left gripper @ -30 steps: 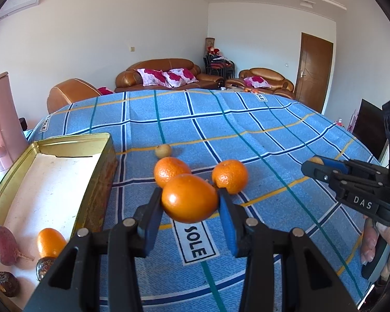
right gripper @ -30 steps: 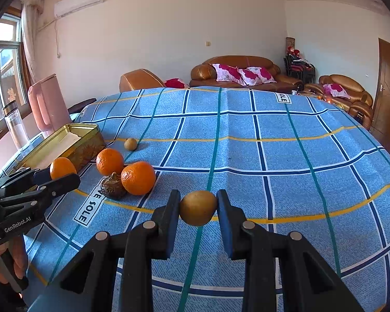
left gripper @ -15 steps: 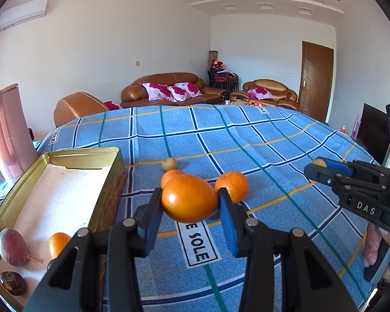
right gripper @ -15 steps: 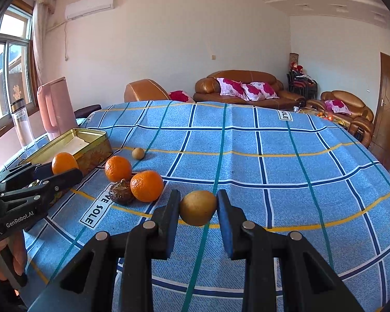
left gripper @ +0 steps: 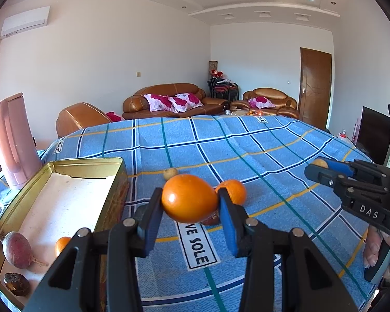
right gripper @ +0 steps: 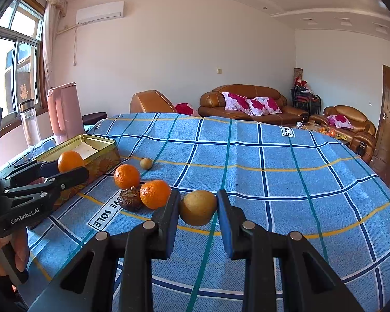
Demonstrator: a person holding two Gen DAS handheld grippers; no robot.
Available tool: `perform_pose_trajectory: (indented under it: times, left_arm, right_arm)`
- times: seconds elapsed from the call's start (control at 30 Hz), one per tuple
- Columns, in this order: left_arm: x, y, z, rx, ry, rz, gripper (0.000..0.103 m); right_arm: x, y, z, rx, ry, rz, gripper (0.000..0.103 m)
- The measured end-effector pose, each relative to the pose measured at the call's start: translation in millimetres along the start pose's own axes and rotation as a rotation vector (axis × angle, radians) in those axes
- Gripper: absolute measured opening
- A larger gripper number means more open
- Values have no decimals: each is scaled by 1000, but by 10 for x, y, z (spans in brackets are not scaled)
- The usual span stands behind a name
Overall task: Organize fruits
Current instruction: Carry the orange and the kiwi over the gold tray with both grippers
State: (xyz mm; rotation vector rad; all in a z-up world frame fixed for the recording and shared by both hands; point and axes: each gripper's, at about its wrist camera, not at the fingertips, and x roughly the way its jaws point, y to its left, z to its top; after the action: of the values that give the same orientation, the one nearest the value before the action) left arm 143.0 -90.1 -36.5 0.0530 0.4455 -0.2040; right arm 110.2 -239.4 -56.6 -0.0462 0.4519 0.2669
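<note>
Clearly, the left gripper (left gripper: 190, 205) has its fingers closed on a smooth orange fruit (left gripper: 189, 198), held above the blue checked cloth (left gripper: 247, 156) just right of the gold tin (left gripper: 18, 200); the tin's long right wall (left gripper: 114, 197) runs close beside the left finger, and its near end holds a reddish root (left gripper: 16, 249), a small orange (left gripper: 62, 244) and a dark wrinkled fruit (left gripper: 16, 283), with bare floor open farther back; the right gripper (right gripper: 198, 208) has its fingers clamped on a brownish-yellow round fruit (right gripper: 198, 207), raised over the cloth near a yellow stripe; on the surface to its left lie two mandarins (right gripper: 127, 176), one at (right gripper: 155, 194) touching a dark wrinkled fruit (right gripper: 130, 201), and a small tan fruit (right gripper: 145, 163) sits farther back, apart from them; these loose fruits crowd the strip between the tin and the right gripper; to the right and beyond, the cloth lies open as far as its far edge; a pink kettle (right gripper: 64, 111) and a clear bottle (right gripper: 30, 123) stand past the tin at the left edge of the surface.
</note>
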Motion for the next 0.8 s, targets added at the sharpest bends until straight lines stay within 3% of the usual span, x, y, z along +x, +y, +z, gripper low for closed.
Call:
perform_pose_trajectory:
  times: [0.8]
  left_arm:
    - [-183, -68, -6, 39, -94, 34, 43]
  right_arm:
    - [-236, 56, -41, -35, -118, 19, 30]
